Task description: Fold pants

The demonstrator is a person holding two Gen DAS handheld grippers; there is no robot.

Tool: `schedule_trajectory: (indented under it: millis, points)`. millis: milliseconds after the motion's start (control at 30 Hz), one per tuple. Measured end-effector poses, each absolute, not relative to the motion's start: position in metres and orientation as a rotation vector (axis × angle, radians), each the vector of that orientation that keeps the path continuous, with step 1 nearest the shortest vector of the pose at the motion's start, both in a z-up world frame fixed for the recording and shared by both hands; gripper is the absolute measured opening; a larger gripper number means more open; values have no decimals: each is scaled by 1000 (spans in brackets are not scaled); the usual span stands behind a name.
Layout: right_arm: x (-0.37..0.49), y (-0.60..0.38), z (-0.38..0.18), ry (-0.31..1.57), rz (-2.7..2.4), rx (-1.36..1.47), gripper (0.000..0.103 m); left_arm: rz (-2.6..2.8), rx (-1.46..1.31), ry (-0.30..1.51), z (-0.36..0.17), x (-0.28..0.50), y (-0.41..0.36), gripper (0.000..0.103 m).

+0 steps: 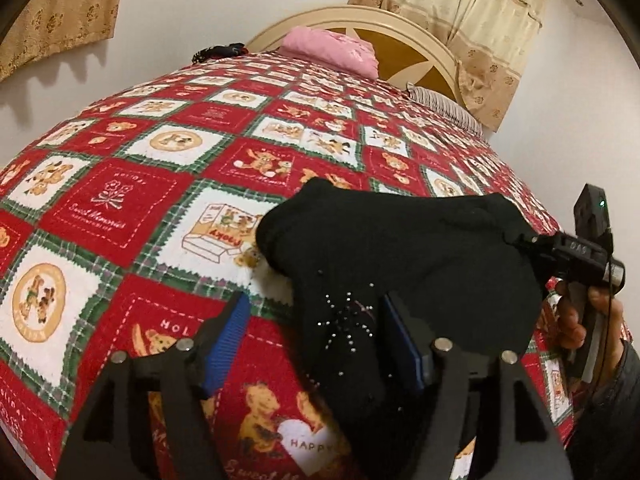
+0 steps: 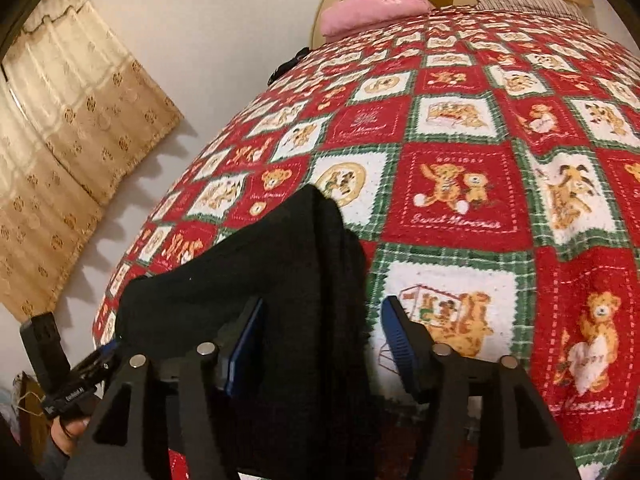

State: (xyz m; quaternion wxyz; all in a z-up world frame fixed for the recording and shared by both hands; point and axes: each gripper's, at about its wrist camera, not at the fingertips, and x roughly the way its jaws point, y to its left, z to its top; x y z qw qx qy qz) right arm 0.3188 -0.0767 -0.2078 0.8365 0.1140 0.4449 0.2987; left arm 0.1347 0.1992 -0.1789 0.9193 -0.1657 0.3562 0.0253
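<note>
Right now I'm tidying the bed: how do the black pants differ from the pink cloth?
The black pants lie rumpled at the near end of the bedspread, between the grippers; the pink cloth sits folded by the headboard. The pants carry small shiny studs; the cloth looks plain. Both rest on the bedspread.

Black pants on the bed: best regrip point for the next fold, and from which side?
Probably the black pants far rounded end, toward the headboard. It lies free on the quilt with bare cover around it, so come in low from the headboard side. Both the left gripper and the right gripper stand open with the near cloth between the jaws.
</note>
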Motion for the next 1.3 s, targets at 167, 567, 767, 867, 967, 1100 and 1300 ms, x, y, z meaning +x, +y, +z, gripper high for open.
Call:
schedule_trajectory:
  millis: [167, 567, 767, 867, 967, 1100, 1300]
  points:
    - [322, -109, -204, 958, 599, 408, 65, 89, -328, 738, -177, 129, 195, 71]
    - [239, -156, -145, 845, 390, 213, 65, 198, -355, 686, -141, 66, 176, 95]
    - [149, -137, -104, 727, 424, 65, 65, 167, -318, 568, -92, 32, 138, 103]
    - [104, -123, -82, 654, 459, -28, 73, 135, -304, 523, -72, 19, 120, 103]
    - [64, -116, -60, 568, 466, -87, 73, 112, -281, 498, -58, 5, 103, 103]
    - [29, -120, -42, 501, 498, -43, 76, 99, -232, 486, -47, -6, 86, 103]
    - [7, -118, -24, 425, 471, -69, 77, 90, -187, 440, -36, -18, 76, 103]
